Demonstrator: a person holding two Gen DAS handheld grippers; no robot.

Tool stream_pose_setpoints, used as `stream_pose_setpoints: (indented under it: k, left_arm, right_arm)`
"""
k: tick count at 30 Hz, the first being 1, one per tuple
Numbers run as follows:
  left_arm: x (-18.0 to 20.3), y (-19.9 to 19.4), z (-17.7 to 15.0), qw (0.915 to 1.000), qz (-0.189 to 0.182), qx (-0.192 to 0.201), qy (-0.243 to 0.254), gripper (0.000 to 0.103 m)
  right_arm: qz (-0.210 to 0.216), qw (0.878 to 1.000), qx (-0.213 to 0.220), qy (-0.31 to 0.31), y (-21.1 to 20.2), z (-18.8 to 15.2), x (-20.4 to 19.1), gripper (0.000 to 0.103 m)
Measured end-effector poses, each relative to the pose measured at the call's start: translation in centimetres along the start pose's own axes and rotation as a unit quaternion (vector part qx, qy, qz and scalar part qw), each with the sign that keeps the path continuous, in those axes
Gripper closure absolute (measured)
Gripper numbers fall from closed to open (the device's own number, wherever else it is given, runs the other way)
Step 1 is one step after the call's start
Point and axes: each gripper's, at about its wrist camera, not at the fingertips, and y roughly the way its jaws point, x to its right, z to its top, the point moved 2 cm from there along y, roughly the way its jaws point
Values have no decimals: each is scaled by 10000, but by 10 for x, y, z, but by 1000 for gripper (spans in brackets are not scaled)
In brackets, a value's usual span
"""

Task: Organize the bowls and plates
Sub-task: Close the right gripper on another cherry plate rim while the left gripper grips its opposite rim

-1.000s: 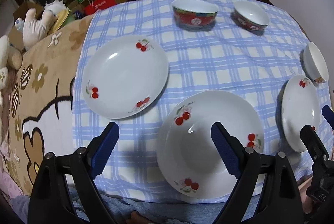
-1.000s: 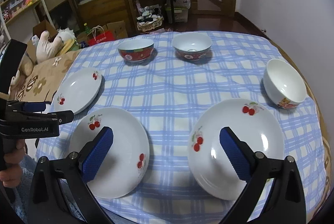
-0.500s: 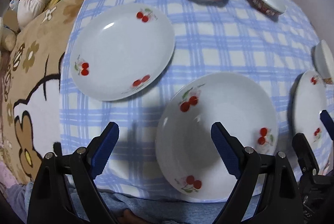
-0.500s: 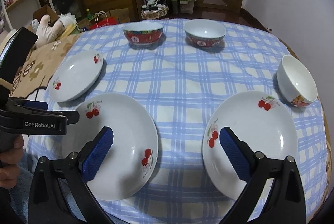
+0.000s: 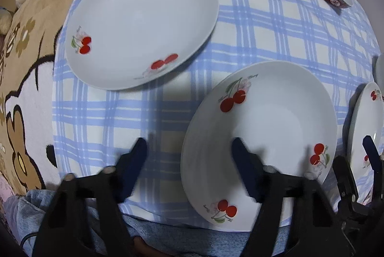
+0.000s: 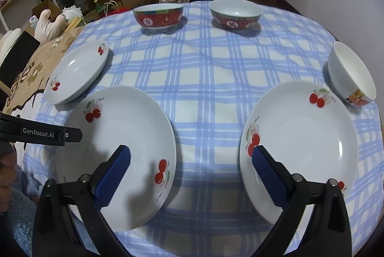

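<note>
Three white cherry plates lie on the blue checked tablecloth [image 6: 204, 79]: a far left plate [image 5: 141, 24] [image 6: 76, 70], a near middle plate [image 5: 268, 127] [image 6: 124, 137] and a right plate [image 6: 304, 137] [image 5: 367, 127]. My left gripper [image 5: 189, 166] is open and blurred, low over the middle plate's left rim, one finger over the plate, one over the cloth. My right gripper [image 6: 192, 170] is open and empty above the gap between the middle and right plates. Two red bowls [image 6: 158, 17] [image 6: 235, 14] stand at the back. A white bowl [image 6: 350, 74] stands at the right.
A brown cartoon blanket [image 5: 21, 79] and plush toys [image 6: 52, 22] lie left of the table. Shelves, boxes and a doorway stand behind. The table's near edge runs just below both grippers, over blue fabric [image 5: 168, 235].
My left gripper has dropped lower and closer to the table, so the plates look larger. My right gripper has also moved forward and down a little. No dish has moved.
</note>
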Motion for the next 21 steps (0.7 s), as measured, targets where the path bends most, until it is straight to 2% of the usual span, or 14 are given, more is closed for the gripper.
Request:
stream_pose_setpoints:
  k: [1,4,7,9,14,17,21]
  left_arm:
    - [1,2,-1,10000,0,-39,-6,51]
    - [1,8,-1,9999,62,-93,-66,61]
    - [3,12,1,9998,-55,-104,-186,72]
    - [7,12,2,9998,-131,-95,-145,77]
    - [15,15,6,9998,-122,-61,-141,77]
    - [10,15,7,9995,-184,-56,-231,77]
    - [2,14,6,9997,-156,-13,-188,76]
  right_arm:
    - [31,10000,-17,-6,2,-1,-1,8]
    - [93,9999,-81,-3,6,-4,-3,18]
    - [164,9998,-91,6,9,-6,-5,34]
    - [218,9996,-203,5,13,-8,-6,49]
    - [297,9989,-343,114,22,-13,-6,52]
    - [304,9986,-406,176,28,-17,-5,65]
    - [418,9981,-415,199,29,-18,-8,70]
